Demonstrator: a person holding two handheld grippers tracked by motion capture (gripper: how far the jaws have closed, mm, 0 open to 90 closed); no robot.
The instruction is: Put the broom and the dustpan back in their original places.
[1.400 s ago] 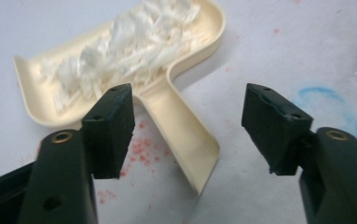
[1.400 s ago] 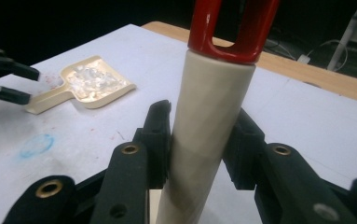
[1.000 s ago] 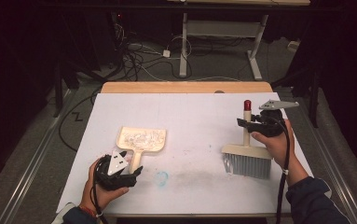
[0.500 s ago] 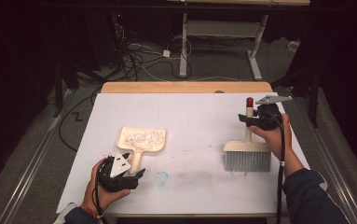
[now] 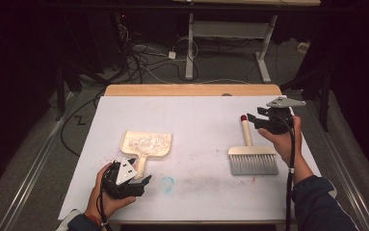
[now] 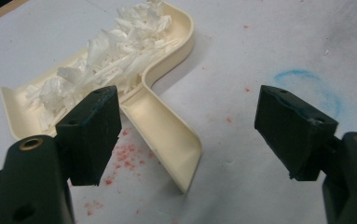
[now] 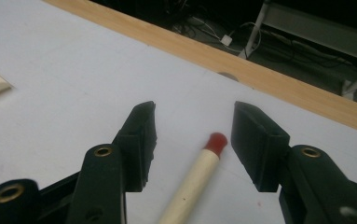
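Note:
A cream dustpan (image 5: 146, 143) lies left of centre on the white table, holding a heap of white paper scraps (image 6: 113, 58). Its handle (image 6: 167, 135) runs between the jaws of my left gripper (image 6: 185, 107), which stands open just at the handle's end (image 5: 141, 180) without touching it. A hand brush (image 5: 252, 161) with grey bristles lies flat at the right. Its pale handle ends in a red tip (image 7: 215, 140). My right gripper (image 7: 195, 126) hovers open over that tip, beside it in the high view (image 5: 256, 120).
A blue circular smudge (image 5: 167, 182) and red specks (image 6: 127, 156) mark the white sheet near the dustpan. A wooden table edge (image 5: 191, 90) runs along the back. Cables and a desk frame (image 5: 225, 33) sit on the dark floor beyond.
The right gripper has let go of the brush handle and opened; the brush now lies flat with its tip a little lower and to the left. The left gripper barely moved.

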